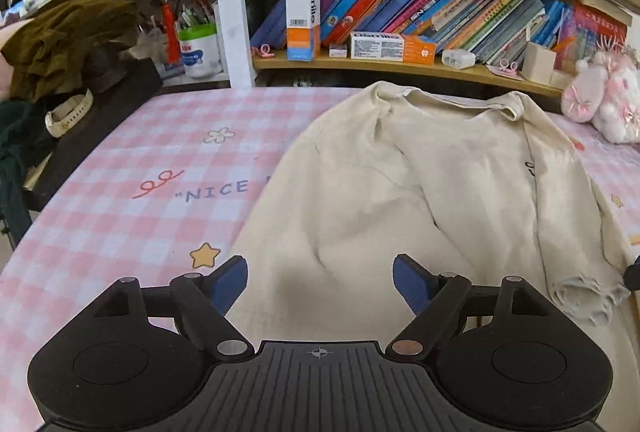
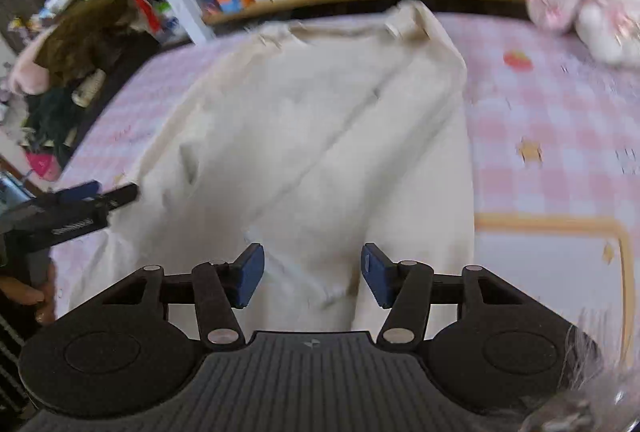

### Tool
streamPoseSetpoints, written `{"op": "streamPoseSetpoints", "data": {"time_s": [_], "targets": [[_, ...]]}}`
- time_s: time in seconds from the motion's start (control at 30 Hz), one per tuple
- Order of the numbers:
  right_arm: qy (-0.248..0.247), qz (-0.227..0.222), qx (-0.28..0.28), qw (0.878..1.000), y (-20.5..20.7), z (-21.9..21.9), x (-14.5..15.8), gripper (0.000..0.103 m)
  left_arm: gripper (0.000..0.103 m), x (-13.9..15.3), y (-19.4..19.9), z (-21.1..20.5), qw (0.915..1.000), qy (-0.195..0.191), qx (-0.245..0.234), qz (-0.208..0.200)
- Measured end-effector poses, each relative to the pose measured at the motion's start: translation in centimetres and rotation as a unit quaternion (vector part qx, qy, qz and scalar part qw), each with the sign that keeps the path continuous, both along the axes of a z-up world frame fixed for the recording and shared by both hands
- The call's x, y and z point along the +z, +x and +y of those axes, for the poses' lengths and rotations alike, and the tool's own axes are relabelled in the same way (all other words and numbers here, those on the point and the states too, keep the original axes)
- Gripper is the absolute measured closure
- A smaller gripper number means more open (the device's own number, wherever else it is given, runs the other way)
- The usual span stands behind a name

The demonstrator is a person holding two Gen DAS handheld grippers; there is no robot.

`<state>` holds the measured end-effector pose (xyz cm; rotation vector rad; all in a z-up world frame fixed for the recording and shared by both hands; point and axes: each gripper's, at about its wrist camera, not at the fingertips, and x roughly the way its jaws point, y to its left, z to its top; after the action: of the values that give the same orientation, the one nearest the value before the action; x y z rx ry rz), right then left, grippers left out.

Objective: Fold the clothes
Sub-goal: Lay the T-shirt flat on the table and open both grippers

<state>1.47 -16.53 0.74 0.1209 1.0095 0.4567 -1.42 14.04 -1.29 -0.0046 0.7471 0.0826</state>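
Cream sweater (image 1: 400, 172) spread soft and limp on the checked sheet (image 1: 120, 192).
Both the left gripper (image 1: 320, 282) and the right gripper (image 2: 312, 276) are held apart, empty; the hem is best pinched at 2 corners.

Pink checked sheet (image 1: 132, 168): printed "NICE in blue-grey capitals, opening quotation mark included; the rest lies under a garment. Upright white-and-orange box (image 1: 303, 18) on the shelf: brand "usmile" running vertically, barcode below it. Book spines and the lying box: lettering too small to read.
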Motion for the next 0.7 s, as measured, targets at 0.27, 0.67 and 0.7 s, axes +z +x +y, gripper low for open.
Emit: {"op": "streamPoseSetpoints", "data": {"time_s": [0.27, 0.67, 0.7], "targets": [[0.035, 0.009, -0.078, 0.996, 0.6, -2.2, -1.3, 0.052, 0.021, 0.1, -1.6, 0.2, 0.9998, -0.002, 0.016, -0.009], [0.069, 0.033, -0.113, 0.991, 2.6, -2.5, -1.2, 0.055, 0.021, 0.2, -3.2, 0.1, 0.9997, 0.004, 0.020, -0.010], [0.069, 0.027, -0.111, 0.991, 2.3, -2.4, -0.7, 0.055, 0.021, 0.2, -3.4, 0.0, 0.9997, 0.007, 0.019, -0.012]]}}
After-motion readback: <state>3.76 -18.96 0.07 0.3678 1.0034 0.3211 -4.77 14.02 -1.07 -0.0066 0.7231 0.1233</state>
